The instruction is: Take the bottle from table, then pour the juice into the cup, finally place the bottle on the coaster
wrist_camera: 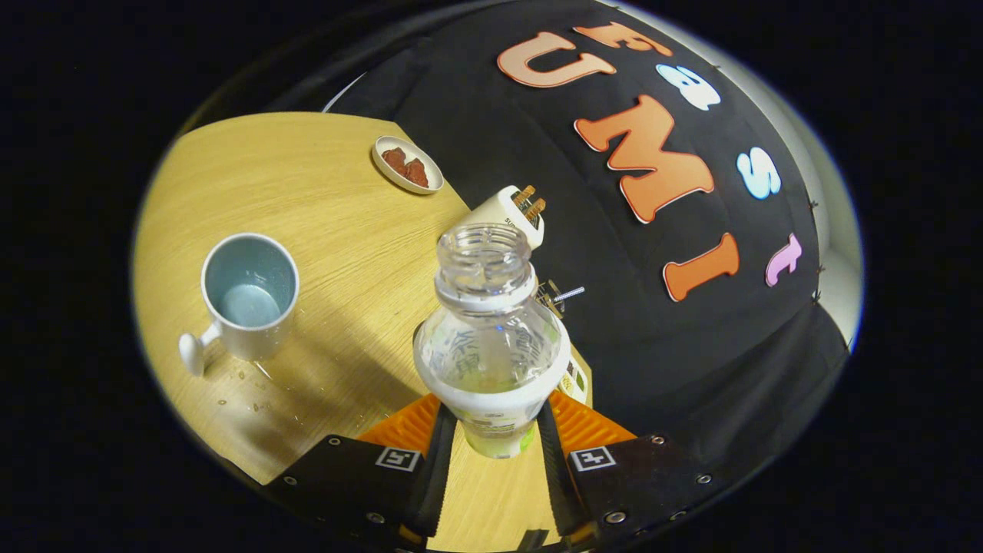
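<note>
Between the fingers, bottle (491,338) clamped by gripper (495,449) low on the body, cap off, lifted over table (322,200). Cup (249,296) well off to the side (droplets near it). Risk: slipping in grip, spilling short of cup if tipped early.

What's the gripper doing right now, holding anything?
Gripper: shut on the clear plastic bottle, both fingers pressing its lower body; bottle uncapped, raised above the wooden table.
</note>
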The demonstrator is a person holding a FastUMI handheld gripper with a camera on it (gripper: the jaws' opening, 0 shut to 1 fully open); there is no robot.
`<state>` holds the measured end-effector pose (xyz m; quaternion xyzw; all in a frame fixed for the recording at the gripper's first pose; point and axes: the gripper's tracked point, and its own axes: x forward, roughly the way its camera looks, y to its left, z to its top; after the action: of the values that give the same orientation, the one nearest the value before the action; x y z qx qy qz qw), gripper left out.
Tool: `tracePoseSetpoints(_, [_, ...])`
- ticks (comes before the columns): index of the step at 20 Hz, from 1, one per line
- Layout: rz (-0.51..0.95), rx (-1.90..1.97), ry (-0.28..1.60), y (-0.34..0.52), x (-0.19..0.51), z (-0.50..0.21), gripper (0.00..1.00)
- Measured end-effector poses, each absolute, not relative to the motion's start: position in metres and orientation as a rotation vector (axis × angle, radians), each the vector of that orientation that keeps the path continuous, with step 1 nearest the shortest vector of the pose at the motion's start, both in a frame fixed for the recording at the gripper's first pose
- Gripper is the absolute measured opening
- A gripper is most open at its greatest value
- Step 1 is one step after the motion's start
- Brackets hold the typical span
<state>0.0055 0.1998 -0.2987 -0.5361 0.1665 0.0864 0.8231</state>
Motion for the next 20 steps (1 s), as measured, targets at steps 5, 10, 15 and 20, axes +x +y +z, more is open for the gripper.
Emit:
tracePoseSetpoints(5, [0.170,-1.330,0.269,0.210,0.006,-0.288,0.56])
tracePoseSetpoints(10, [0.148,-1.451,0.224,0.216,0.007,-0.278,0.56])
tracePoseSetpoints(15, [0.151,-1.560,0.155,0.227,0.007,-0.269,0.56])
tracePoseSetpoints(20, [0.132,-1.646,0.102,0.237,0.008,-0.258,0.56])
